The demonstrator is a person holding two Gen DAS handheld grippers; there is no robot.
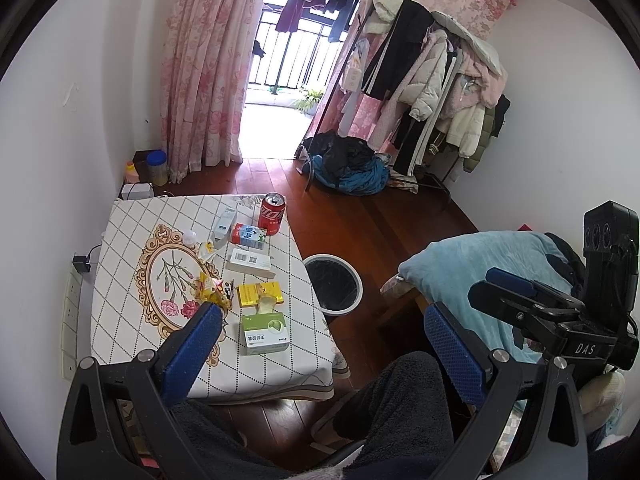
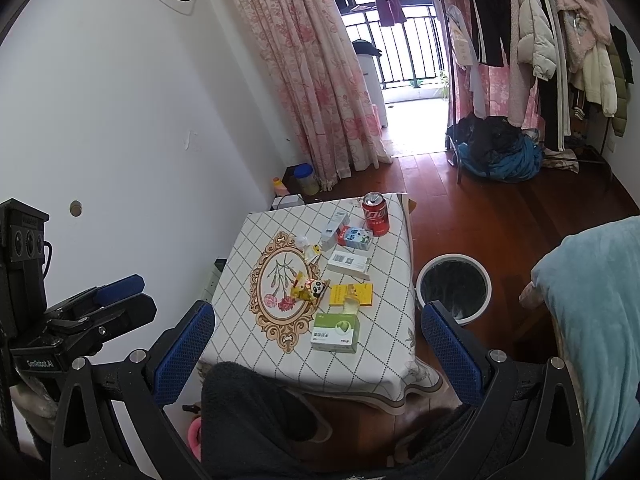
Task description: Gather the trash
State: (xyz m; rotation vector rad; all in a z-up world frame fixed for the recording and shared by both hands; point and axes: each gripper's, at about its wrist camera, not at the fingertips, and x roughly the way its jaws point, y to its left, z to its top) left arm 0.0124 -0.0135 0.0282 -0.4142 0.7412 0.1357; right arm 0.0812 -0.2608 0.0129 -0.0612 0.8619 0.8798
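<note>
A small table with a checked cloth (image 1: 120, 320) (image 2: 384, 344) carries trash: a red cola can (image 1: 272, 213) (image 2: 375, 213), a green-white box (image 1: 265, 333) (image 2: 335, 331), a yellow box (image 1: 260, 294) (image 2: 351, 294), a white box (image 1: 250, 262) (image 2: 347, 263), a blue-white carton (image 1: 248, 235) (image 2: 355, 237) and a yellow snack wrapper (image 1: 214, 289) (image 2: 308, 289). A round white bin with a black liner (image 1: 334, 284) (image 2: 454, 288) stands on the floor right of the table. My left gripper (image 1: 322, 322) and right gripper (image 2: 318, 326) are both open and empty, held above the table's near edge.
A light blue blanket on a seat (image 1: 480, 272) (image 2: 592, 320) lies to the right. A clothes rack (image 1: 432, 80) and a pile of clothes (image 1: 352, 168) stand at the back. Pink curtains (image 1: 204, 72) frame a balcony door. A white wall runs along the left.
</note>
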